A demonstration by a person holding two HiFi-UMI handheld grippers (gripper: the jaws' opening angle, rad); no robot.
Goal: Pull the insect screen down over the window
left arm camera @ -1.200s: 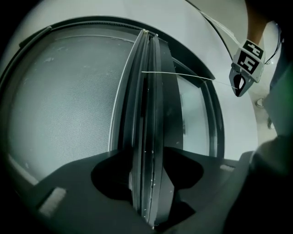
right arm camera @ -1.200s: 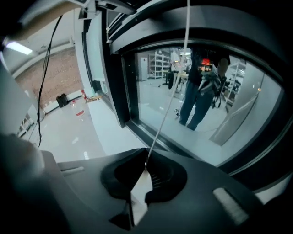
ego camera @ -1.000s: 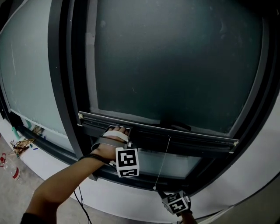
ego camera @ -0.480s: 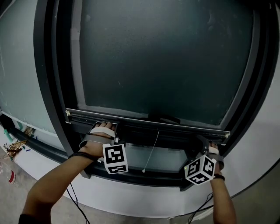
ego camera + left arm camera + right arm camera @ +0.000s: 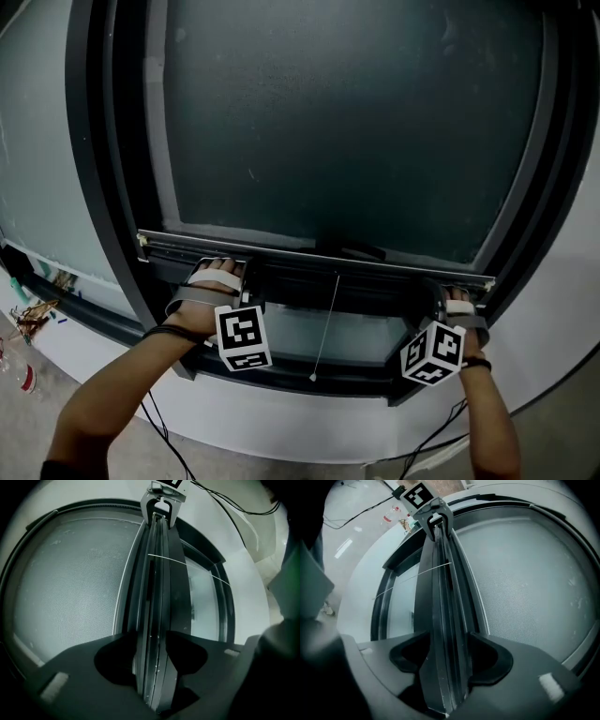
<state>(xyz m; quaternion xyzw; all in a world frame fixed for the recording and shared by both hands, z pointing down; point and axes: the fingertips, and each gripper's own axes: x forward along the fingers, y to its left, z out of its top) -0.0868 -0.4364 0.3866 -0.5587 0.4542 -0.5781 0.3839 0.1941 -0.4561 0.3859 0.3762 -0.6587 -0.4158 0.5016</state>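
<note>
At the lower left of the head view, the left gripper (image 5: 151, 646) pinches the bottom bar (image 5: 309, 255) of the insect screen (image 5: 347, 122). The screen covers most of the window (image 5: 103, 187). Its bar lies across the lower middle, with a cord (image 5: 325, 328) hanging beneath. At lower right, the right gripper (image 5: 449, 653) has just been spreading its jaws, which straddle the bar without pressing on it.

Fine-mesh insect screen (image 5: 347, 122) was dull grey-green, with a tiny regular grid and scattered pale specks. The screen's flat metal bottom bar (image 5: 309, 255) was black, lighter grey along its upper edge. Wide curved window frame (image 5: 94, 141) read black to charcoal. Thin pull cord (image 5: 325, 328), at 6 o'clock of the bar, was white. Plain wall panel (image 5: 562, 300), at 4 o'clock, was off-white. Concrete floor (image 5: 23, 422), at 8 o'clock, was mottled grey. Matt-black left gripper (image 5: 152, 656) carried a cube (image 5: 243, 337) of black square markers on white. Finger band (image 5: 217, 281), at 11 o'clock of the cube, was white.
</note>
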